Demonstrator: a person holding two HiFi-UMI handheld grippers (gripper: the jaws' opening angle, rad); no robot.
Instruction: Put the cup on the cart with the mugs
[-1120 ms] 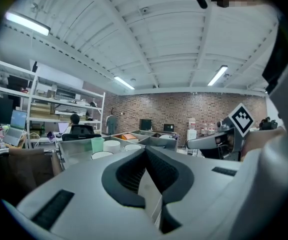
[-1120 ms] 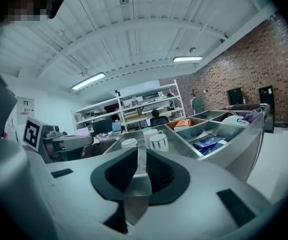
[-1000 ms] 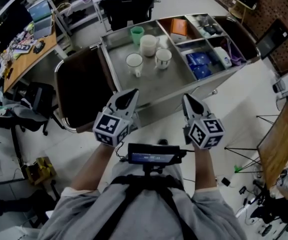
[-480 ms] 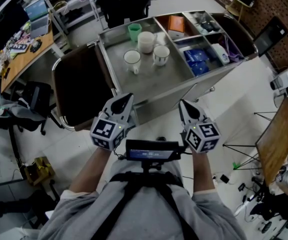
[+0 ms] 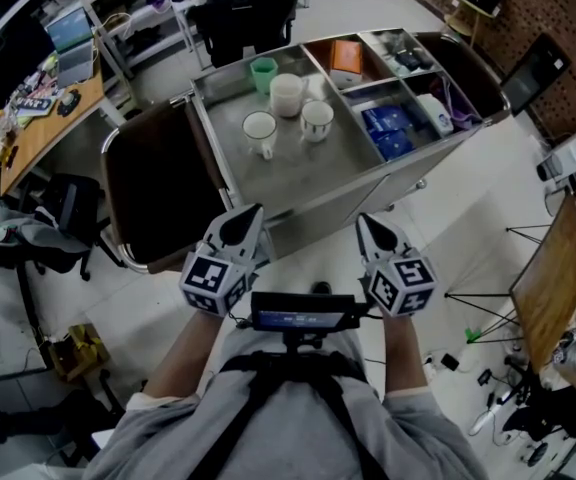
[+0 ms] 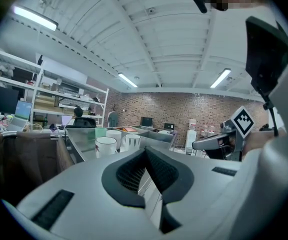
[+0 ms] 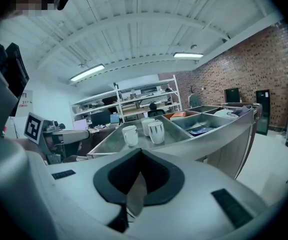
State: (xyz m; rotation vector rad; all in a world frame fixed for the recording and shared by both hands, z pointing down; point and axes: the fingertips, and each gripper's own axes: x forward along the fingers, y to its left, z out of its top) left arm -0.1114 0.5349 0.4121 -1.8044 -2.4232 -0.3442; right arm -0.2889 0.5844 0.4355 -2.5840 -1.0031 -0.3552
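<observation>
Green cup (image 5: 263,69) is sitting upright at the far corner of the cart (image 5: 298,168), just behind the mugs (image 5: 315,118). That's about 12 o'clock from the left gripper (image 5: 247,215) and 11 from the right gripper (image 5: 369,224). Both are clamped shut on nothing, well short of the cart, and I'd say the left one's nearer.

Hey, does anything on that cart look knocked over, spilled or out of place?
Nothing stands out. The green cup stands upright next to the white mugs on the cart, and no spill shows on its metal top. The left gripper and the right gripper are shut and empty, short of the cart.
</observation>
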